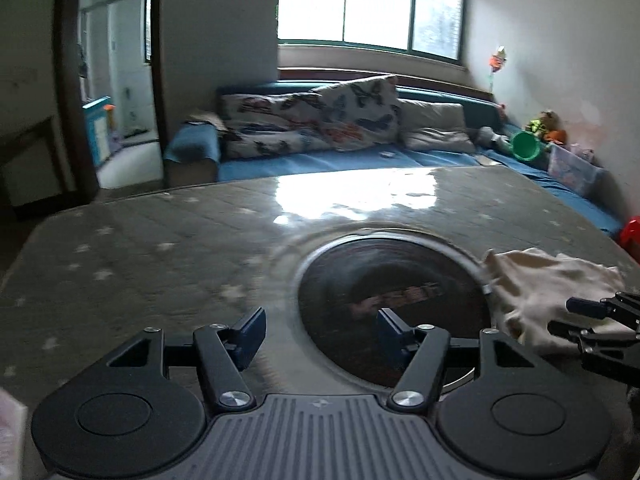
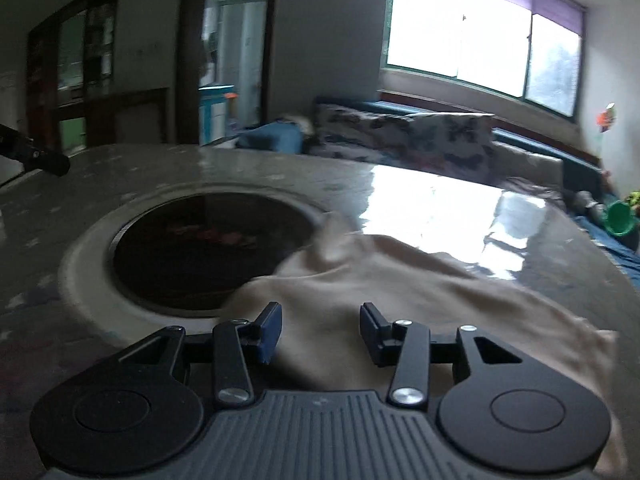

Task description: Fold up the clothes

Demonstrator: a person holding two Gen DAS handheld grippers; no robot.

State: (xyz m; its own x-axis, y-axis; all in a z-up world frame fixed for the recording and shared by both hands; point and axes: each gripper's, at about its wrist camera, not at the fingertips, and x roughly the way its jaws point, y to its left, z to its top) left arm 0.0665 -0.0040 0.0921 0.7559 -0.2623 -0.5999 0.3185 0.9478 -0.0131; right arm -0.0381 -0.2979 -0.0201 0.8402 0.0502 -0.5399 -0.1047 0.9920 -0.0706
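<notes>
Currently listed, largest first: table (image 1: 160, 240), glossy, with dark round inset (image 1: 392, 312); cream garment (image 2: 400, 292), crumpled on the table's right part, one edge lapping the inset. Your right gripper (image 2: 320, 330) hovers low over the cloth, jaws apart, holding nothing. Your left gripper (image 1: 320, 334) points level across the inset's near rim, jaws wide, empty.
</notes>
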